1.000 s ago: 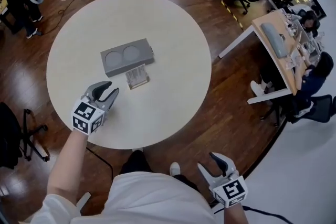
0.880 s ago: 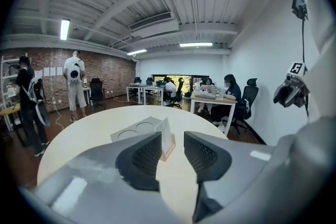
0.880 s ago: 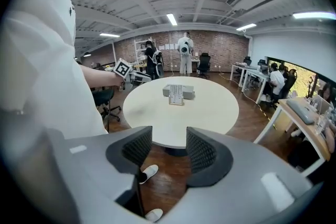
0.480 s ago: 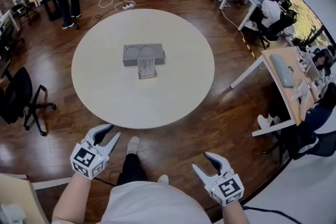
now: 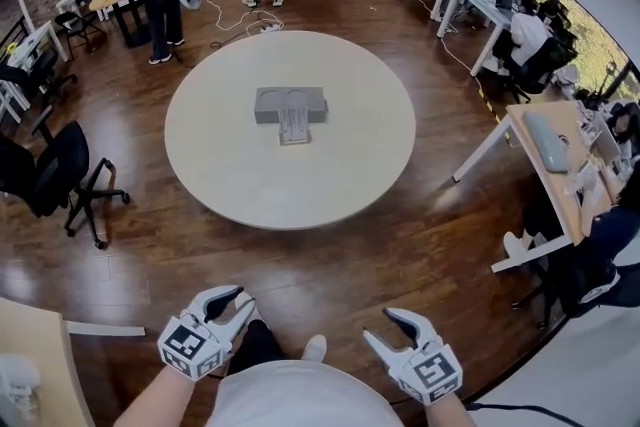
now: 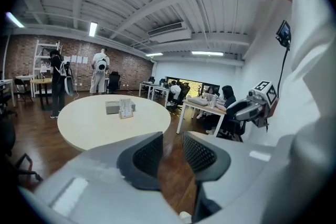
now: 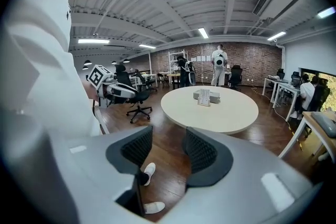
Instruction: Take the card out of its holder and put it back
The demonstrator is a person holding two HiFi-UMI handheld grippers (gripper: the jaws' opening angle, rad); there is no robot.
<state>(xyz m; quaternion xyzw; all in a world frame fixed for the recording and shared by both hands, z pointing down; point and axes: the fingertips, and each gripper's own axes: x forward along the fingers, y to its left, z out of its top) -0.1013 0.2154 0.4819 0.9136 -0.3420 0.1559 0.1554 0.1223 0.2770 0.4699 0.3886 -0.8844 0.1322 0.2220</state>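
L gripper (image 5: 235, 303) jaws apart but closing, nothing betw. them; R gripper (image 5: 385, 327) jaws apart, empty. Well ahead of both jaws, card (image 5: 294, 120) stood in holder (image 5: 295, 137) on surface (image 5: 250, 175). Task prob. unstarted or already done; couldn't tell which.

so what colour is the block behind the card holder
Grey; the block shows best in the head view.

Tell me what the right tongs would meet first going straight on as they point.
Open air first, nothing between the right tongs; then probably the near edge of the round cream table, though the brown wooden floor before it may come first: depth is unclear.
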